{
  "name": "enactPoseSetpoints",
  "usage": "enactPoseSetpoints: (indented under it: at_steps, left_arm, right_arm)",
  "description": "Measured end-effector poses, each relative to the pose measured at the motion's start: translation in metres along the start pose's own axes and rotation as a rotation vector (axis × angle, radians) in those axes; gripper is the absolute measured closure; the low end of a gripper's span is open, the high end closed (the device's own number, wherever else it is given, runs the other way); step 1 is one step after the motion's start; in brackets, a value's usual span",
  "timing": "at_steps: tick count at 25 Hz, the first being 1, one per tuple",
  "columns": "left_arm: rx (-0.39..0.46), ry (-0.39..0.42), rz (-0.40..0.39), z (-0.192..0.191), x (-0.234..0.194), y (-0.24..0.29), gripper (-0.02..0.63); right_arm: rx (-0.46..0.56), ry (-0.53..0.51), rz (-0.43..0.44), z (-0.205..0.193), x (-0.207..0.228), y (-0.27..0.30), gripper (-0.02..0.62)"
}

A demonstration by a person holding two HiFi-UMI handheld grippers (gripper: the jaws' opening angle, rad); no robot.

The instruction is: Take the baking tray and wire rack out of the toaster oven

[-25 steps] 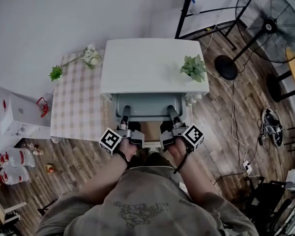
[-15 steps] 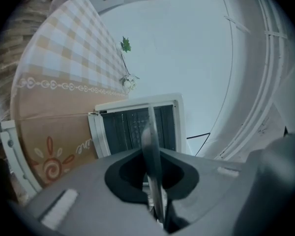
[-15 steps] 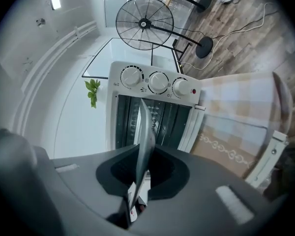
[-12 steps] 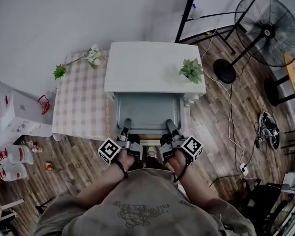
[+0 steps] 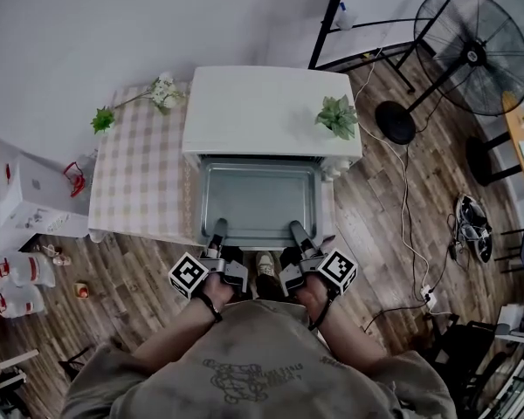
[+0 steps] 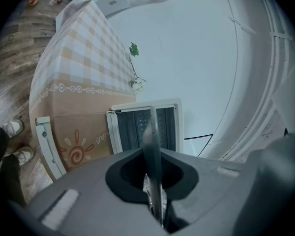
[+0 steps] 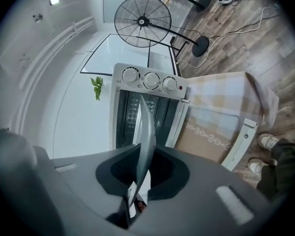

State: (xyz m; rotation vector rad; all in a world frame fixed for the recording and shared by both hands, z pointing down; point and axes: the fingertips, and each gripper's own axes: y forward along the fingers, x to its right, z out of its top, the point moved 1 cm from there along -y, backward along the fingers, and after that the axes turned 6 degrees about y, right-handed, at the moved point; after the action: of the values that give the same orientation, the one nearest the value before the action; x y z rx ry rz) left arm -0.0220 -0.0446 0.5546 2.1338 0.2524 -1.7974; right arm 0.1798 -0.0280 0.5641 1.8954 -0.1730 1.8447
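Your left gripper (image 5: 218,230) and right gripper (image 5: 294,230) are each pinched down on the near rim of the baking tray (image 5: 260,201), one toward each near corner. Each gripper view shows the thin metal edge clamped between closed jaws. The tray lies roughly level between you and the toaster oven (image 5: 271,112), with its far edge at the oven's front. From above I cannot tell whether it is fully clear of the opening.

It looks like thin sheet metal, so expect it to be stiff, light and smooth. All its length hangs off that one rim, so it will probably want to droop at the far end or slip in the pads (bare metal gives little friction). Hold both corners evenly and keep it flat. The wire rack is not clearly visible inside the dark cavity.
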Motion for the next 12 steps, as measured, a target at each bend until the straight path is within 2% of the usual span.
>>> enactPoseSetpoints:
  at_steps: [6,12]
  left_arm:
    - [-0.001,0.007,0.055,0.005,0.001,-0.020,0.597]
    - [0.057,0.012,0.069,0.024,0.004,-0.047,0.597]
  right_arm:
    - [-0.068,-0.027,-0.023,-0.015,-0.005,-0.006,0.538]
    - [-0.166,-0.046,-0.016,-0.043,-0.012,0.000,0.537]
